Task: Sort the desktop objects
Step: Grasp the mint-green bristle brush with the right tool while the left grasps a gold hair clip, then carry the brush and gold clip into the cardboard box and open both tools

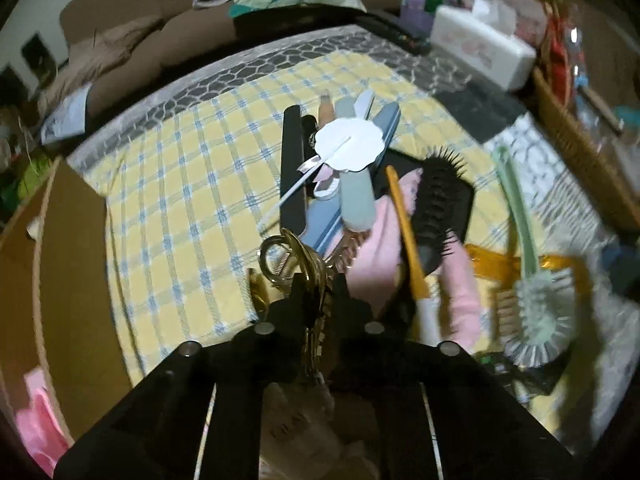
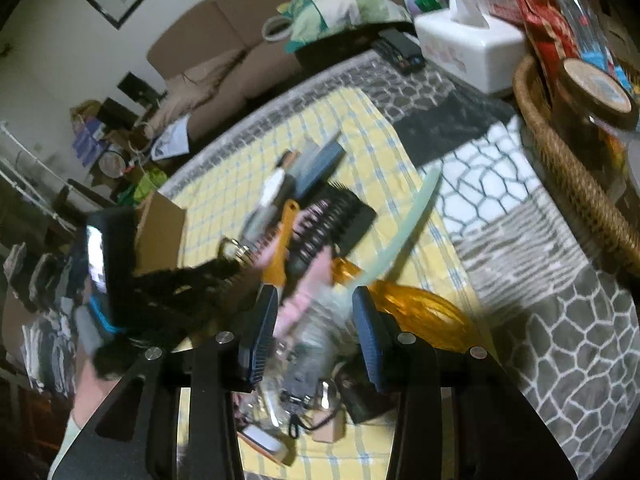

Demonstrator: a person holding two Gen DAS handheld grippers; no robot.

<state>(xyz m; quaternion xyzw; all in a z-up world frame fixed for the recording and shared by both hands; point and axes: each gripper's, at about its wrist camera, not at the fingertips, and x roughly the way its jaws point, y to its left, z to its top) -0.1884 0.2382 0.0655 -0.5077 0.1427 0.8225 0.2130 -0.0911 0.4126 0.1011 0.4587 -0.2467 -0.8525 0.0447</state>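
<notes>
One gold hair clip (image 1: 288,264), spring exposed, pinched in left claw (image 1: 318,292).

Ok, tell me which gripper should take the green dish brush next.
The right gripper. Its jaws are open and empty, with the green dish brush lying just ahead of them. The left gripper is shut on the gold hair claw, so it is occupied.

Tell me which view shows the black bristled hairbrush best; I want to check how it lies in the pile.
The left wrist view: the black bristled hairbrush is sharp there, lying across pink cloth beside the orange-handled brush. The right wrist view shows the hairbrush motion-blurred and smaller, its bristles smeared.
</notes>
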